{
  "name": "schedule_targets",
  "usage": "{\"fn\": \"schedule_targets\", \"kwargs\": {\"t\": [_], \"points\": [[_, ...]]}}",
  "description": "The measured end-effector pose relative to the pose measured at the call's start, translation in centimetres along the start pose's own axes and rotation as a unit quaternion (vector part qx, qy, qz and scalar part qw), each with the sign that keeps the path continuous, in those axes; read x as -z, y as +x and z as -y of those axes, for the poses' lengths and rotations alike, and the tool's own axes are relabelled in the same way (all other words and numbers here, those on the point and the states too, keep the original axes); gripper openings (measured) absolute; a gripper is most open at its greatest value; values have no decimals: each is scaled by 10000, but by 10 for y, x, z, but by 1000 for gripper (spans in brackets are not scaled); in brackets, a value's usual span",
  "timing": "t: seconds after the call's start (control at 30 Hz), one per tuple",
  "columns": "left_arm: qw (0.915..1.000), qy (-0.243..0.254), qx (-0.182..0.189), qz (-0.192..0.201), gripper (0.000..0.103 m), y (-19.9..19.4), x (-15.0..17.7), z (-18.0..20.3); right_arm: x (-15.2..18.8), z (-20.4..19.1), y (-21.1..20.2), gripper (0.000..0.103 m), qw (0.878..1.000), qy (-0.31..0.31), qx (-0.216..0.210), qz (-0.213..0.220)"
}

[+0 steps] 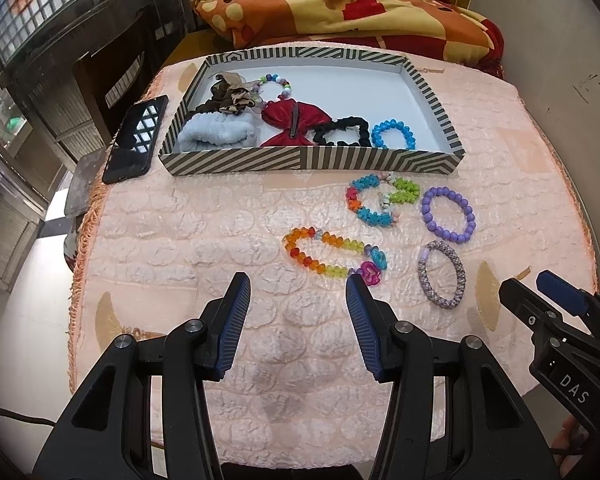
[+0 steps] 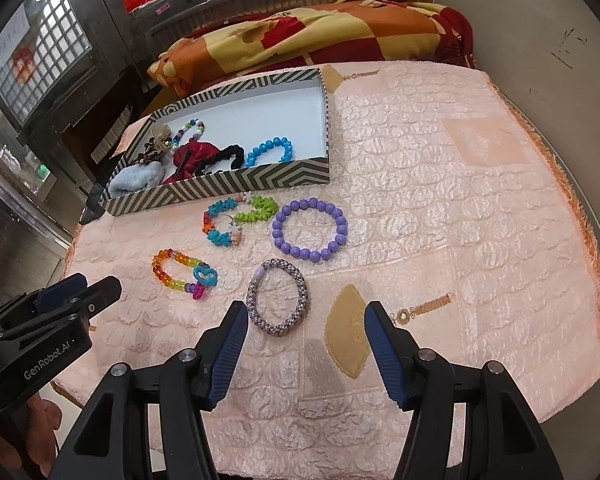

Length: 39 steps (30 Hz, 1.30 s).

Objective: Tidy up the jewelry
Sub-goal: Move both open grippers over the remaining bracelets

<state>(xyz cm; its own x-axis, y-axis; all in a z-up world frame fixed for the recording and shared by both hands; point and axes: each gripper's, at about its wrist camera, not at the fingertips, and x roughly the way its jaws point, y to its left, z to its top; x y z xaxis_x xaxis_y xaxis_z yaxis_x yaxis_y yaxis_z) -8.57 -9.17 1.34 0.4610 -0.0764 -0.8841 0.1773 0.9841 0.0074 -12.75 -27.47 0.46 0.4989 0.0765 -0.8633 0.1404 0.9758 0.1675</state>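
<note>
A striped box holds a blue bead bracelet, a black scrunchie, a red bow and other hair pieces. On the pink cloth in front of it lie a purple bead bracelet, a multicolour star bracelet, an orange-yellow bead bracelet with heart charms and a grey woven bracelet. My left gripper is open, just short of the heart charms. My right gripper is open, nothing between its pads, just behind the woven bracelet.
A black phone lies left of the box at the cloth's edge. A patterned blanket is heaped behind the box. The cloth's fringed edge runs along the right; a wall stands beyond it.
</note>
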Motion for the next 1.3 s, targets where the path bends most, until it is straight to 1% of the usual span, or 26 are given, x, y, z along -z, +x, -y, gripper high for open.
{"fn": "schedule_targets", "kwargs": {"t": [0.3, 0.43, 0.6, 0.8, 0.97, 1.1, 1.3], "points": [[10000, -68, -33, -48, 49, 5, -3, -8, -7, -8, 3, 58, 10000, -79, -5, 3], [9998, -158, 42, -107, 49, 8, -5, -14, -9, -9, 6, 58, 10000, -93, 24, -22], [9990, -329, 255, -176, 51, 12, -8, -29, -13, -2, 10, 58, 10000, 1, 62, -51], [9985, -420, 249, -254, 52, 19, -13, -43, -19, 6, 16, 59, 9999, 86, 116, -72], [9979, -449, 236, -400, 52, 30, -14, -53, -25, 13, 26, 59, 9996, 120, 210, -149], [9975, -463, 283, -457, 52, 35, -19, -54, -29, 17, 36, 59, 9994, 112, 274, -202], [9974, -395, 403, -454, 55, 43, -34, -45, -39, 22, 56, 59, 9989, 65, 368, -278]]}}
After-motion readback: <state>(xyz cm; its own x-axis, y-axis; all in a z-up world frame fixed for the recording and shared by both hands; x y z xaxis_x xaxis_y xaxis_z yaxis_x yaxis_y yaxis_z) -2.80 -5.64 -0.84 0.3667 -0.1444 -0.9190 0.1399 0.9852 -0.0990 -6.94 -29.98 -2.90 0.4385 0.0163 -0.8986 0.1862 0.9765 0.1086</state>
